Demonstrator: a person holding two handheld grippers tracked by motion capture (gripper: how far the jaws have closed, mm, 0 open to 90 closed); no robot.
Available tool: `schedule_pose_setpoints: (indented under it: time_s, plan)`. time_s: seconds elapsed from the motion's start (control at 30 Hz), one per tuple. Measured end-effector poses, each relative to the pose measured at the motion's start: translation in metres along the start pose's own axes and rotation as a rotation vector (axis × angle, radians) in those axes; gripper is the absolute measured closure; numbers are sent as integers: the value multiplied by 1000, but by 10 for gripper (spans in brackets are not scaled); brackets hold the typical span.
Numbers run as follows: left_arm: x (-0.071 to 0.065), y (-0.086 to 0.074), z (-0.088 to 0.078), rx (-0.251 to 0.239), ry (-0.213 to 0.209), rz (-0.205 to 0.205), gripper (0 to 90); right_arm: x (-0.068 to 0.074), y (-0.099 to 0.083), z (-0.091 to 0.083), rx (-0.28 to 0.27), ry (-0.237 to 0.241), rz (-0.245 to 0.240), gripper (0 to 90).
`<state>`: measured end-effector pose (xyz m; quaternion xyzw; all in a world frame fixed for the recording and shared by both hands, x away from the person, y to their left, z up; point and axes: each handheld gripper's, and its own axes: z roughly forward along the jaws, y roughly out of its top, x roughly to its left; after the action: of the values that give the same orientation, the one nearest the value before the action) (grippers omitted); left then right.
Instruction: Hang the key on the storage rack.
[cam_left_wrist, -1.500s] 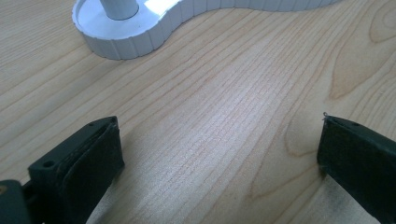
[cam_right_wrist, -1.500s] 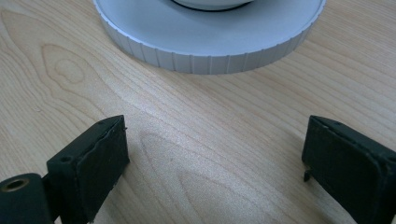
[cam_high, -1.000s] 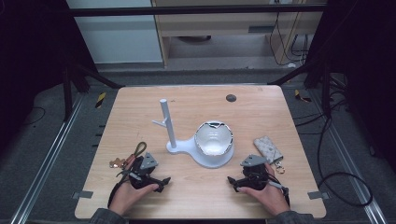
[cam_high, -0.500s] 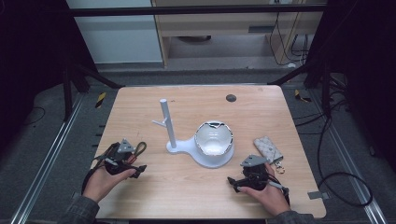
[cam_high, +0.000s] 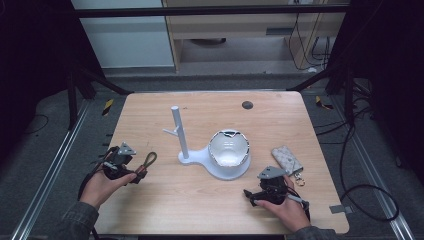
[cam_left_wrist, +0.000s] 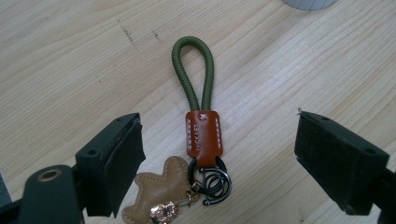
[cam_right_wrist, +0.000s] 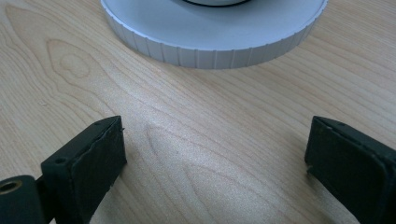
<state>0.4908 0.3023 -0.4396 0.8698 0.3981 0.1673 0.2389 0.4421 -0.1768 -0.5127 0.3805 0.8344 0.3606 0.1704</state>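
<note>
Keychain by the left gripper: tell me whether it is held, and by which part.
Not held. The keychain lies on the table between the left gripper's open jaws, which have just been closing; neither pad touches it.

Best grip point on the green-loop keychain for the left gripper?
Grip the brown leather tab where the green cord loop meets the ring. It lies flat on the table, so come from above with one jaw either side. The left gripper already straddles it, jaws apart and just now closing, not touching. The tab is stiffer than the cord, likely steadier.
</note>
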Motion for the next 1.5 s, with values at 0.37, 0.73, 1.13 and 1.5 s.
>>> schedule_pose_setpoints:
  time_s: [0.37,0.73,1.13,1.5]
  plan:
    - [6,8,-3,56,-1,26,237,0,0,0,-3,3,-3,66]
    - [3,8,13,100,2,27,331,0,0,-1,-6,9,-3,79]
    - [4,15,27,170,-2,12,512,1,0,-1,-6,10,-7,86]
    - [6,18,35,220,-7,11,580,0,-1,-1,-7,11,-14,87]
